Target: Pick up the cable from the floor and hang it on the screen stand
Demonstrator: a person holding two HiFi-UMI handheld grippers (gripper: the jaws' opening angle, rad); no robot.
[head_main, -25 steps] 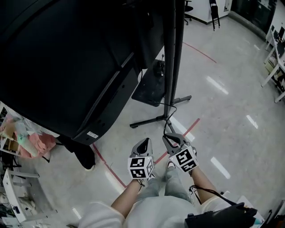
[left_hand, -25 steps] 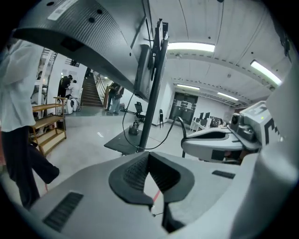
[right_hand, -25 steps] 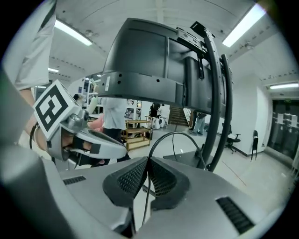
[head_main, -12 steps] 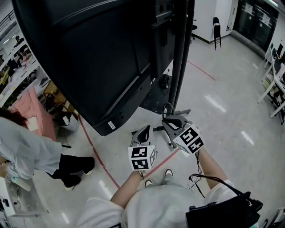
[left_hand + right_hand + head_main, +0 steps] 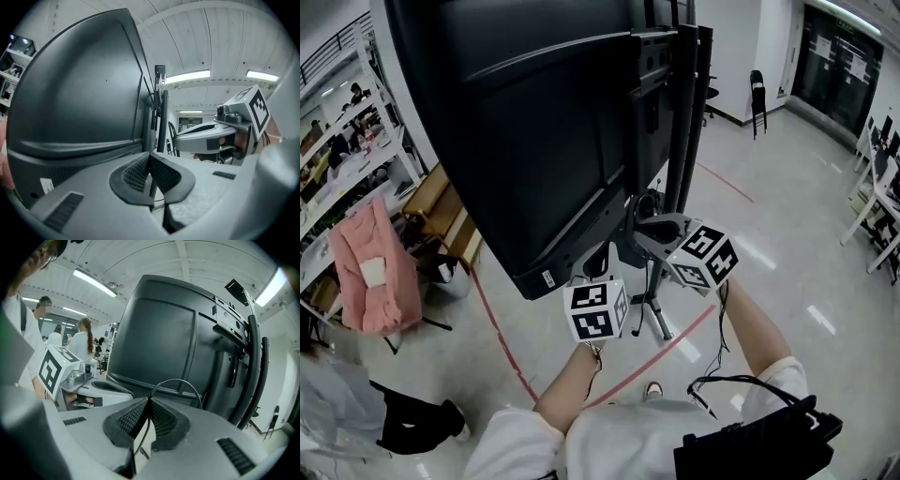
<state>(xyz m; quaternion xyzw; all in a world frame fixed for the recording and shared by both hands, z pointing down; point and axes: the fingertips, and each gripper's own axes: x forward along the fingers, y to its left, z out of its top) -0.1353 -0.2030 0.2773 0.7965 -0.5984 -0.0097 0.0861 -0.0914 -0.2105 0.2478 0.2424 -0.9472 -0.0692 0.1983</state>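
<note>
The black screen (image 5: 525, 122) hangs on its stand's dark upright poles (image 5: 684, 112). My right gripper (image 5: 641, 225) is raised beside those poles and is shut on a thin black cable (image 5: 649, 201). In the right gripper view the cable (image 5: 180, 381) arcs up out of the closed right gripper (image 5: 149, 401) in front of the screen's back (image 5: 159, 338). My left gripper (image 5: 602, 257) is held just left of and below the right one, jaws shut with nothing seen between them. In the left gripper view the left gripper (image 5: 150, 157) points at the poles (image 5: 161, 117).
The stand's legs (image 5: 656, 314) spread on the floor under my grippers, crossed by a red tape line (image 5: 502, 337). A pink garment (image 5: 370, 267) hangs at the left and a person (image 5: 356, 412) stands at the lower left. A chair (image 5: 757, 89) is far back.
Both grippers have risen from near the floor to beside the stand's poles, the right one carrying the cable up. The head view has tilted upward.
</note>
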